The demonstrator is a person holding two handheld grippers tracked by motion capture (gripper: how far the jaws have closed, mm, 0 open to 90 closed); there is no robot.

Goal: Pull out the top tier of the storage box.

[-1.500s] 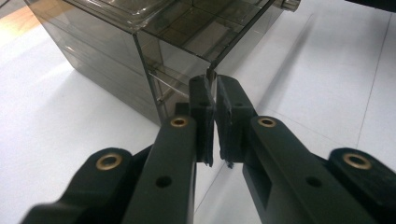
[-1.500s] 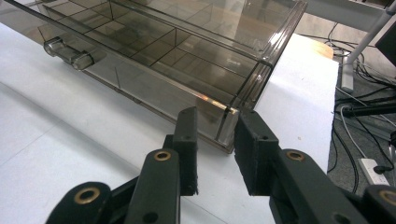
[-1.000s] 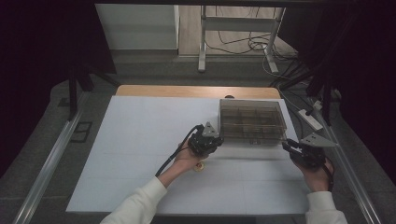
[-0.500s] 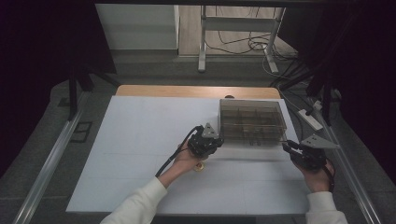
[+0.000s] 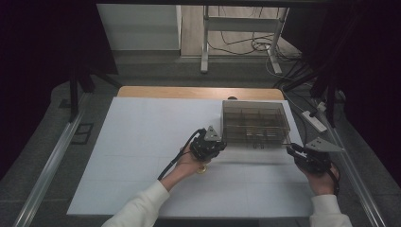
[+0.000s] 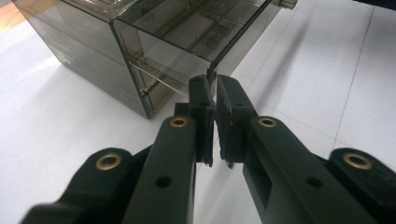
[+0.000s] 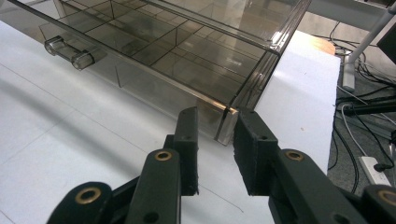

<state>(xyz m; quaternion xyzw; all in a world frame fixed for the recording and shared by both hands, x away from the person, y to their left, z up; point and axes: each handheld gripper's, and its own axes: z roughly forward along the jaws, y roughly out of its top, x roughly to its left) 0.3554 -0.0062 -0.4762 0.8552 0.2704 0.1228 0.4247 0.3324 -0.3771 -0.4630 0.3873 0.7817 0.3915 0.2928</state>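
A smoky clear drawer box (image 5: pixel 255 118) stands at the back right of the white table (image 5: pixel 142 142). Its bottom drawer (image 5: pixel 257 142) is pulled out a little toward me, its clear handle (image 7: pixel 70 51) facing front. My left gripper (image 5: pixel 221 144) is at the drawer's left front end. In the left gripper view its jaws (image 6: pixel 214 83) are shut on the thin edge of the drawer front (image 6: pixel 233 42). My right gripper (image 5: pixel 291 149) is at the right front end. The drawer's corner (image 7: pixel 227 122) lies between its parted jaws (image 7: pixel 215 119), with a gap on the left.
A wooden strip (image 5: pixel 189 91) shows along the table's far edge. A power strip (image 5: pixel 314 121) and cables (image 5: pixel 257 45) lie on the floor beyond the right side. A metal rail (image 5: pixel 49 163) runs along the left. White table surface stretches left of the box.
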